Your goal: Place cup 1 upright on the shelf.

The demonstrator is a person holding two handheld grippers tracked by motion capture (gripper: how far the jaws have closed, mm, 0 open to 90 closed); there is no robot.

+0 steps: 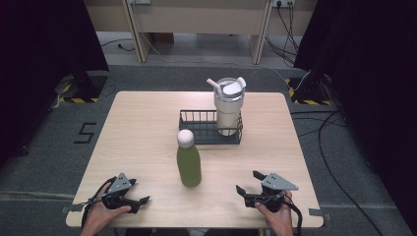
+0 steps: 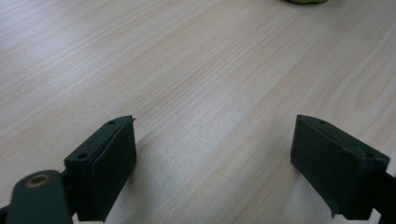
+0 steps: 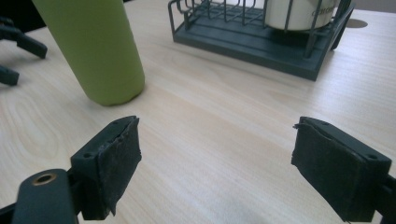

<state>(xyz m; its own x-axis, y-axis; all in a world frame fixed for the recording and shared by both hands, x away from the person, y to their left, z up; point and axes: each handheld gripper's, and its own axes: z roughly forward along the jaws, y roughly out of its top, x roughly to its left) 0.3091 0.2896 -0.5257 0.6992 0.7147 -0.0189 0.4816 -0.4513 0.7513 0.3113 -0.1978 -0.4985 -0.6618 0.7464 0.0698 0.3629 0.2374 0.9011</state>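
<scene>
Nearest, left claw [image 1: 140, 202] and right claw [image 1: 248, 183] rest on the tabletop [image 1: 147, 142], both spread, nothing between the jaws. Between them, slightly farther, a green bottle [image 1: 189, 164] stands upright. Behind it, a wire rack [image 1: 196, 130] holds a white tumbler [image 1: 228, 105] at its right end.

Even overhead light, soft shadows on the pale table [image 1: 147, 128], dark margins, slightly soft focus throughout.
</scene>
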